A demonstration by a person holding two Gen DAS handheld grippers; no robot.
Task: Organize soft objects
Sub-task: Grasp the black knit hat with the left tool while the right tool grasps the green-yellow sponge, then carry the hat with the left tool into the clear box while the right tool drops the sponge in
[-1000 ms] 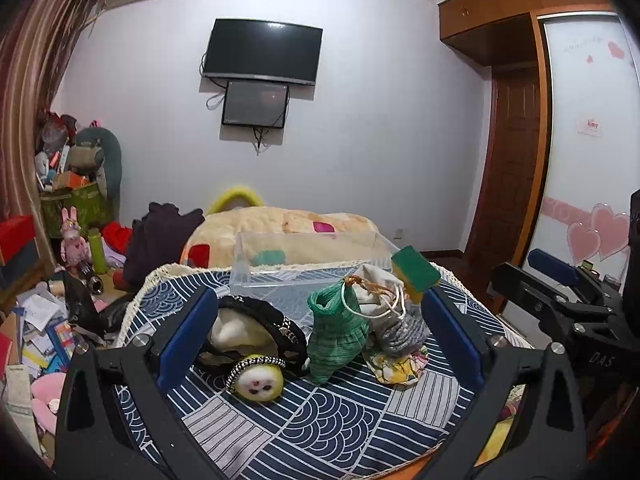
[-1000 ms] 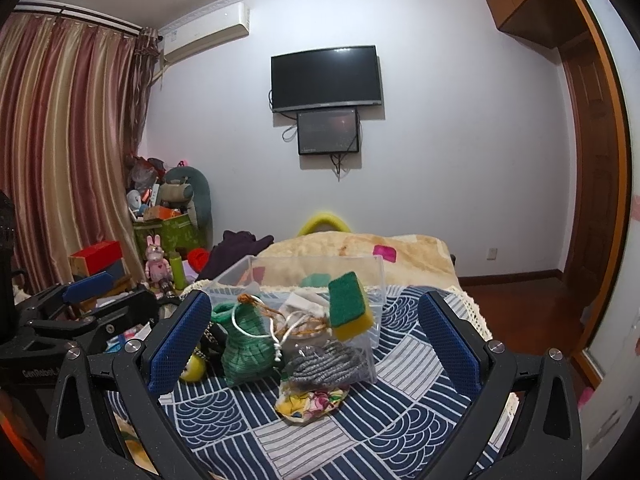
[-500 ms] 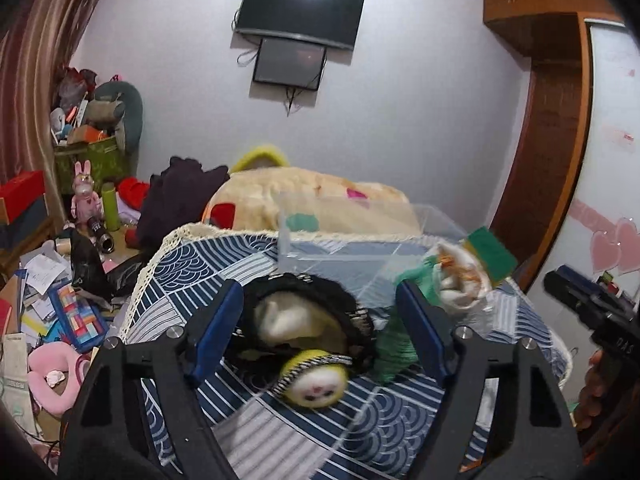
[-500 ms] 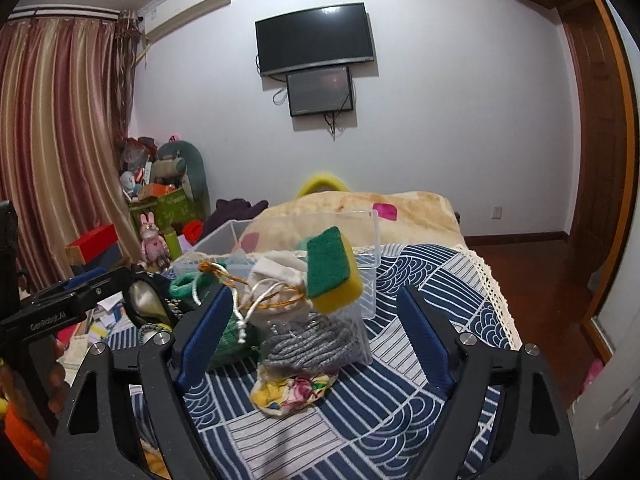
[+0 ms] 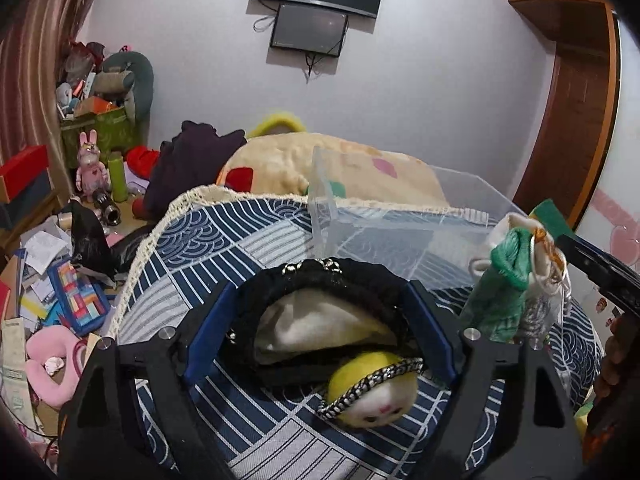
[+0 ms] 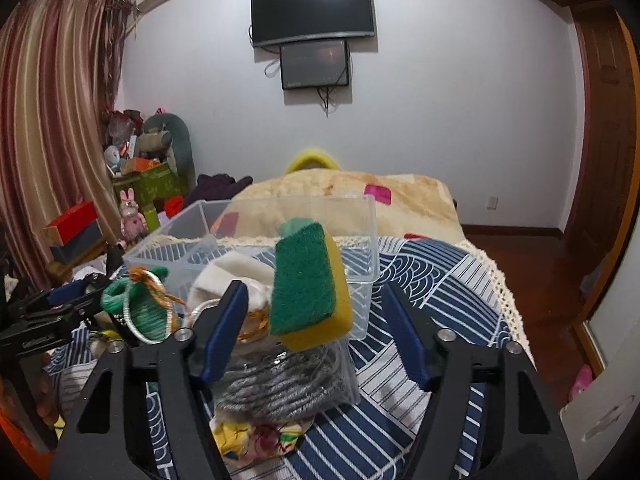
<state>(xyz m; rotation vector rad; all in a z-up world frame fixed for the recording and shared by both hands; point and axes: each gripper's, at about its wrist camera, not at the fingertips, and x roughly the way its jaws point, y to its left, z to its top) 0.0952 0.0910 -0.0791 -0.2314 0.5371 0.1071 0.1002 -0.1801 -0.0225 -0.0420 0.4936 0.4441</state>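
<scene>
A loose heap of soft things sits on the blue patterned bedspread (image 5: 248,248) with a clear plastic bin (image 6: 360,240) standing empty just behind it, which I take to be where they are meant to end up. Each hand goes for its own piece at once, so the pile can be cleared from both ends.

The left gripper (image 5: 320,332) is down around the black lace-trimmed pouch (image 5: 332,292), its jaws apart and flanking the pouch on either side; the blue pads sit right at the fabric, but I see no squeeze in it. A small yellow plush ball (image 5: 372,388) lies just in front on the bedspread. The right gripper (image 6: 316,332) has its jaws apart either side of the green-and-yellow sponge (image 6: 310,288), which stands propped on a bag of grey yarn (image 6: 280,392); a clear gap shows on the right. A green knitted pouch (image 6: 148,308) stands just beside, to the left.

A second ago both grippers hung back with jaws wider and the whole heap ahead of them. Now each has closed in on its target; the right jaws have just been narrowing around the sponge, while the left narrowed and then eased out a little around the pouch.
</scene>
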